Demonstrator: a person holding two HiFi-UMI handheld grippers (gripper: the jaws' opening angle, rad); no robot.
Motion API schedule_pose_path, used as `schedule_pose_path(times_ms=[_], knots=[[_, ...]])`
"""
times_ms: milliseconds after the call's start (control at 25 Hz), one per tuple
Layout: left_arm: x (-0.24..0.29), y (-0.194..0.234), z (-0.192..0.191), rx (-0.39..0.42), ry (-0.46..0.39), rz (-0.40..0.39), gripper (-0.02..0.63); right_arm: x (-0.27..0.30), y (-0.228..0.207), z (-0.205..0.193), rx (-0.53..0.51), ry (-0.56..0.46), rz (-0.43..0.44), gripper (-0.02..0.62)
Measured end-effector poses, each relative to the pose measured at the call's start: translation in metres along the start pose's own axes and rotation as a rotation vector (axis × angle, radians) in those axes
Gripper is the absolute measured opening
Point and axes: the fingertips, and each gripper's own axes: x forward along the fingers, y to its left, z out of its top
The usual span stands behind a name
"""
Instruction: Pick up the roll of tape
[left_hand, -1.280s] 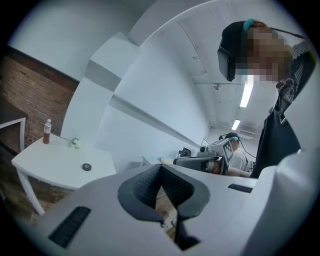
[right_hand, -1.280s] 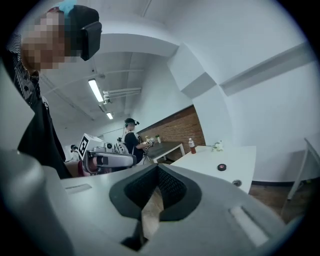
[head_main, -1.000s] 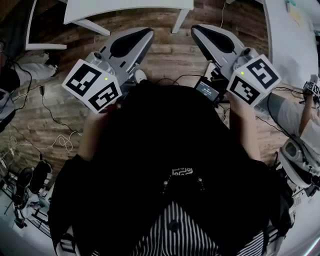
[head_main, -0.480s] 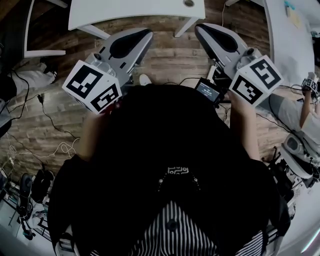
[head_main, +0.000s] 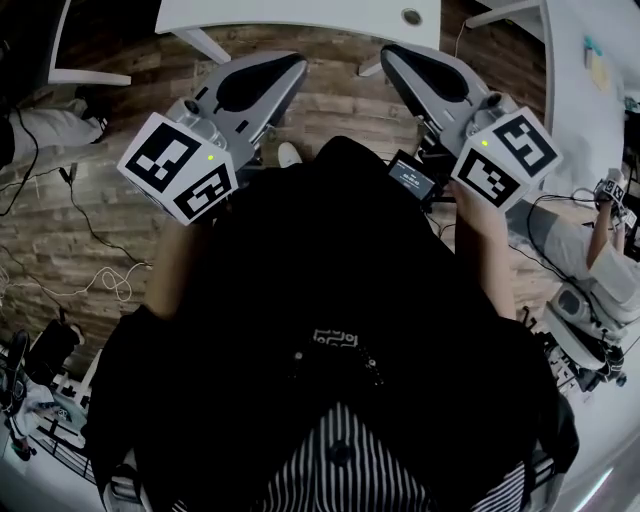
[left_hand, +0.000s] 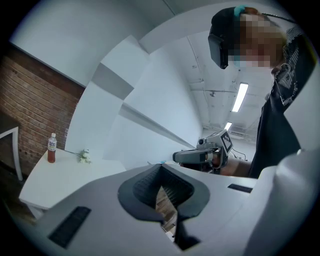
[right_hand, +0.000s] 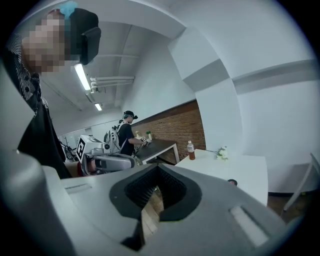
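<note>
Wood-plank flooring fills the head view, with a white table at 12 o'clock. We locate the roll of tape, a small dark ring, on that table near its front edge, at about 1 o'clock. In the right gripper view it sits at the table's near edge, at about 3 o'clock from the jaw tips and well apart from them.

The left gripper points toward 12 o'clock from the 10 o'clock position. Its own view shows the jaws clenched tip to tip, with only floor visible through the gap behind the pads and nothing grasped. The right gripper points the same way from the 2 o'clock position. Its jaws are likewise clenched and empty. Both grippers are short of the table and clear of the tape.

We also note a bottle and a small white flower sprig farther back on the table. A brick wall stands behind them. Loose cables lie on the floor at 9 o'clock.
</note>
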Motion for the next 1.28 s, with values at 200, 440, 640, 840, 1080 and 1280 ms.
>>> schedule_pose_path(times_ms=[200, 440, 640, 840, 1080, 1280], knots=[[-0.008, 0.027, 0.012, -0.016, -0.015, 0.069, 0.005, 0.030, -0.014, 0.026, -0.032, -0.007, 0.055, 0.003], [-0.031, 0.062, 0.030, -0.039, -0.042, 0.164, 0.005, 0.074, -0.011, 0.047, -0.046, 0.000, 0.148, 0.003], [-0.029, 0.062, 0.033, -0.031, -0.060, 0.205, 0.005, 0.077, -0.019, 0.051, -0.046, -0.013, 0.187, 0.003], [-0.021, 0.075, 0.043, -0.004, -0.078, 0.233, 0.005, 0.091, -0.036, 0.070, -0.062, -0.046, 0.226, 0.003], [-0.046, 0.075, 0.080, -0.003, -0.152, 0.308, 0.005, 0.106, -0.013, 0.104, -0.119, -0.032, 0.313, 0.005], [-0.046, 0.043, 0.065, -0.021, -0.146, 0.312, 0.005, 0.084, -0.005, 0.089, -0.111, -0.028, 0.335, 0.003]])
